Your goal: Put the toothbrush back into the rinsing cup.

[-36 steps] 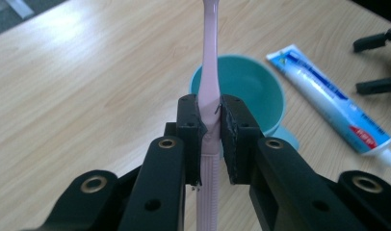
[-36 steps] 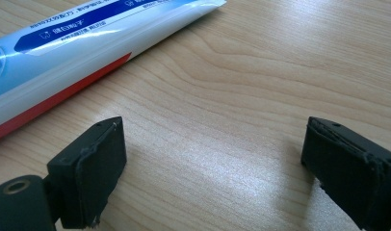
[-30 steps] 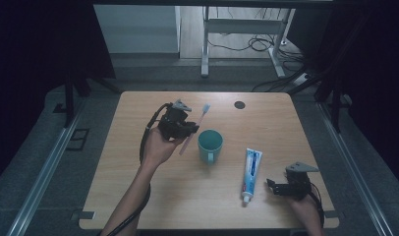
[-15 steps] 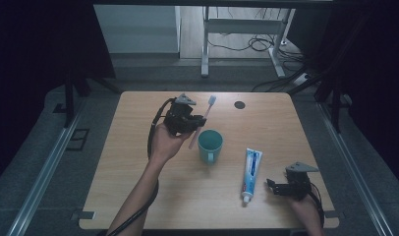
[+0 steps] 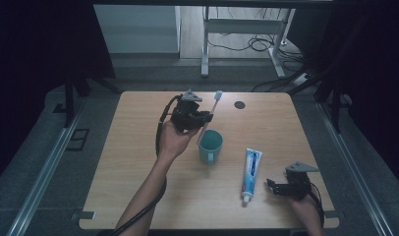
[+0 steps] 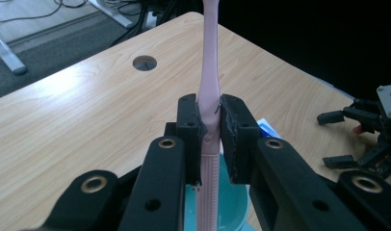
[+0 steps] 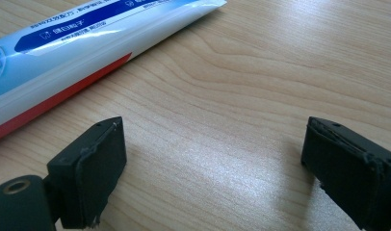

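A pink toothbrush (image 6: pixel 209 96) is pinched upright between the pads of my left gripper (image 6: pixel 210 125), its head pointing away toward the table's far edge. In the high view the left gripper (image 5: pixel 190 115) hovers just above and left of a teal cup (image 5: pixel 210 146), with the toothbrush (image 5: pixel 211 110) slanting up past it. The cup's rim (image 6: pixel 232 192) shows below the jaws. A blue and white toothpaste tube (image 5: pixel 250 173) lies flat right of the cup. My right gripper (image 5: pixel 281 188) rests open on the table beside the tube (image 7: pixel 87 53), nothing between its fingers.
The wooden table (image 5: pixel 138 187) has a round cable hole (image 5: pixel 240 104) near its far edge. Dark floor and metal rails surround it, and a desk frame with cables stands beyond.
My left gripper has carried the toothbrush to the right and slightly up, closer to the cup. The right gripper has stayed put.
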`<state>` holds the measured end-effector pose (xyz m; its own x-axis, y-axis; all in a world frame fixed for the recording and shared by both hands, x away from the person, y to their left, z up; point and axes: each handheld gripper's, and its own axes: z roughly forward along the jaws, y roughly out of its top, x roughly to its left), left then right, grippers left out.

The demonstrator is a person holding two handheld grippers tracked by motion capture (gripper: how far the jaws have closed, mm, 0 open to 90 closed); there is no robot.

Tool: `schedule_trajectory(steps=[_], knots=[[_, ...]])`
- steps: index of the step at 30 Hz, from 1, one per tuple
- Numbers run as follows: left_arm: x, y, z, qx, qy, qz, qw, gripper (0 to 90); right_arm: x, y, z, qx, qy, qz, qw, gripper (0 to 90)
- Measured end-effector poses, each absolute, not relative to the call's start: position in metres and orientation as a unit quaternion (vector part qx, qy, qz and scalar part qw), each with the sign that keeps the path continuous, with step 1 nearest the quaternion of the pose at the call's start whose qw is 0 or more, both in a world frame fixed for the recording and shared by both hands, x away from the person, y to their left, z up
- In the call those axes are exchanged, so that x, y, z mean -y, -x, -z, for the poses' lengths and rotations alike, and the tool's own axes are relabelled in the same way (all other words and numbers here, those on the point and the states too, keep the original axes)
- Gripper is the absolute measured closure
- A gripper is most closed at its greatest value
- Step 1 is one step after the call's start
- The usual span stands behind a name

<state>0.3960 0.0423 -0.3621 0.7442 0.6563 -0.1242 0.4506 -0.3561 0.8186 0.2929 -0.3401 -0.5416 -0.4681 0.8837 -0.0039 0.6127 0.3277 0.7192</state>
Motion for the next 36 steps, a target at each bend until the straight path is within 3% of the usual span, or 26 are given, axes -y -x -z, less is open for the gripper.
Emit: schedule_trajectory(steps=[36], knots=[[-0.028, -0.398, 0.419, -0.344, -0.805, -0.125, 0.467, 79.2, 0.34, -0.293, 0.542, -0.789, -0.474, -0.334, 0.202, 8.2]])
